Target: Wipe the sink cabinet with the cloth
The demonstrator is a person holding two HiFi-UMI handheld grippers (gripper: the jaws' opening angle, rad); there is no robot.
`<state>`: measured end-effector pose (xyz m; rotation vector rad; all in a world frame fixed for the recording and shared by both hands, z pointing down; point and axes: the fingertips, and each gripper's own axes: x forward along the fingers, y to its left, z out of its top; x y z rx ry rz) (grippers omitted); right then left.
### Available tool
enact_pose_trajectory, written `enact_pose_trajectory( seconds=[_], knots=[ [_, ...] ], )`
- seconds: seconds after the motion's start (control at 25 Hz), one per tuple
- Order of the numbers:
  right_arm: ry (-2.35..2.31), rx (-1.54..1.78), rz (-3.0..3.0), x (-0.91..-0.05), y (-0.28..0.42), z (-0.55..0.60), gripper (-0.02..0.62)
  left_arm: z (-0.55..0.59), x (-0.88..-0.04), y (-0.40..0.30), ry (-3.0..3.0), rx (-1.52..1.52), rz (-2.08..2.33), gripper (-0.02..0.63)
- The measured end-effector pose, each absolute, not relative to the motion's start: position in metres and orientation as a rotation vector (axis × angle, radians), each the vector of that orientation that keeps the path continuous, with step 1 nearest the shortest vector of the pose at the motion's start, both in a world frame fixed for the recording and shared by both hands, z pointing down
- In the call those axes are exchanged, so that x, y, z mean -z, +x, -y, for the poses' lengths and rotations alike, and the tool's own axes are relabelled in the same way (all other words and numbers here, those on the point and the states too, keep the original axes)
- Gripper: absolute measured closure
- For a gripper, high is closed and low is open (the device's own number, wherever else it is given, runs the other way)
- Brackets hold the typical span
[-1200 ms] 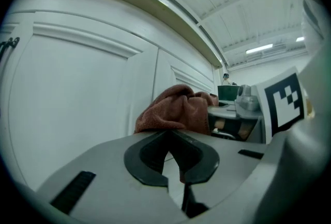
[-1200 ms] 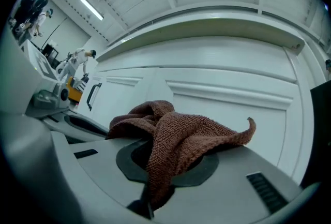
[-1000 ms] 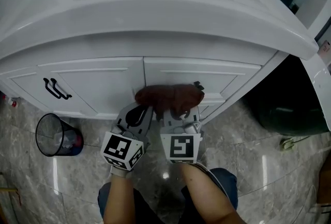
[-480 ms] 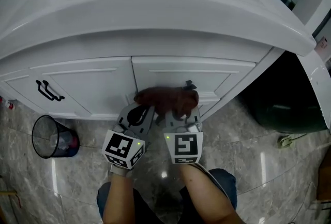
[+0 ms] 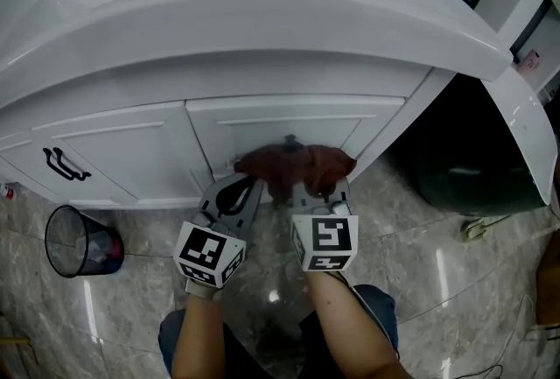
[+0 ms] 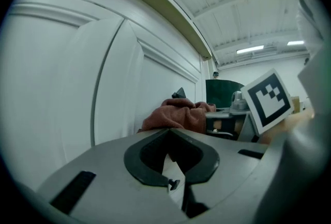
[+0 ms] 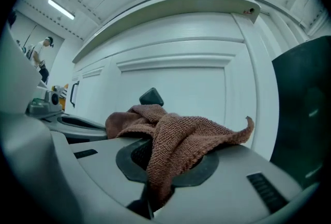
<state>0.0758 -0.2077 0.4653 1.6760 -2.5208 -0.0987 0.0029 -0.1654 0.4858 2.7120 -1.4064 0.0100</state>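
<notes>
Fingers (image 7: 258, 176) of right gripper (image 7: 155, 158) pinch cloth (image 7: 178, 137); bulk heaped atop them.

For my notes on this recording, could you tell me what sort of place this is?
Probably a bathroom: a white basin over a sink cabinet, a glossy tiled floor and a mesh waste bin.

Two hand-held grippers (image 5: 234, 195) (image 5: 318, 190), one brown cloth (image 5: 293, 164), two white cabinet doors (image 5: 114, 150) (image 5: 293, 117), one sink (image 5: 262, 18) and one wire bin (image 5: 77, 242).
</notes>
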Motion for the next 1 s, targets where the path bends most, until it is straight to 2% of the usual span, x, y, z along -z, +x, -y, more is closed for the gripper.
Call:
enact_pose_trajectory(
  seconds=[0.36, 0.64, 1.0],
  knots=[
    [1.867, 0.027, 2.417, -0.459, 0.134, 0.217, 0.537, 0.165, -0.484, -0.005, 2.694, 0.006, 1.424, 0.595],
    [1.921, 0.042, 2.4, -0.448, 0.139, 0.216, 0.537, 0.161, -0.482, -0.012, 2.682, 0.022, 1.43, 0.595],
    [1.945, 0.263, 2.399, -0.402, 0.137, 0.213, 0.537, 0.16, -0.482, -0.014, 2.688, 0.018, 1.424, 0.595]
  ],
)
